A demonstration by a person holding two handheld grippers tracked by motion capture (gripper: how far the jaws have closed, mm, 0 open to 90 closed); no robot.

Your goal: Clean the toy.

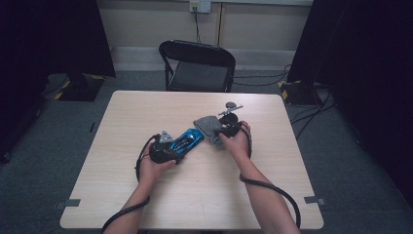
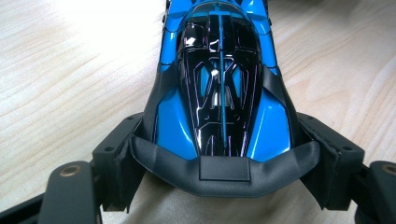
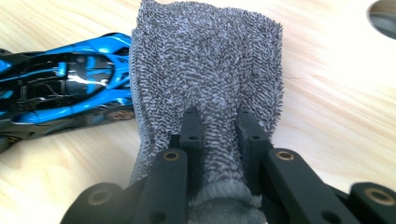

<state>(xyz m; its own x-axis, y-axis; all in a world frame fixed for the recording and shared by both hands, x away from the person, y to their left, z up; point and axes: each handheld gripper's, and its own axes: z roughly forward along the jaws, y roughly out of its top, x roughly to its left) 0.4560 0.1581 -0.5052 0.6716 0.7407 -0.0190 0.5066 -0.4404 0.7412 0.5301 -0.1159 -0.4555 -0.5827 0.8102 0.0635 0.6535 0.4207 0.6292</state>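
A blue and black toy car (image 1: 188,141) lies on the wooden table (image 1: 146,112), near its middle. My left gripper (image 1: 168,150) is shut on the car's rear end; in the left gripper view both pads clamp the sides of the car (image 2: 219,93) behind its black spoiler. A grey terry cloth (image 1: 208,127) lies just right of the car's nose. My right gripper (image 1: 225,130) is shut on a bunched fold of the cloth (image 3: 210,79), with the car (image 3: 65,88) to its left, its nose right against the cloth's edge.
A small round grey object with a thin arm (image 1: 231,108) lies on the table beyond the cloth. A black folding chair (image 1: 198,68) stands behind the far edge. Cables trail from both grippers across the near part of the table.
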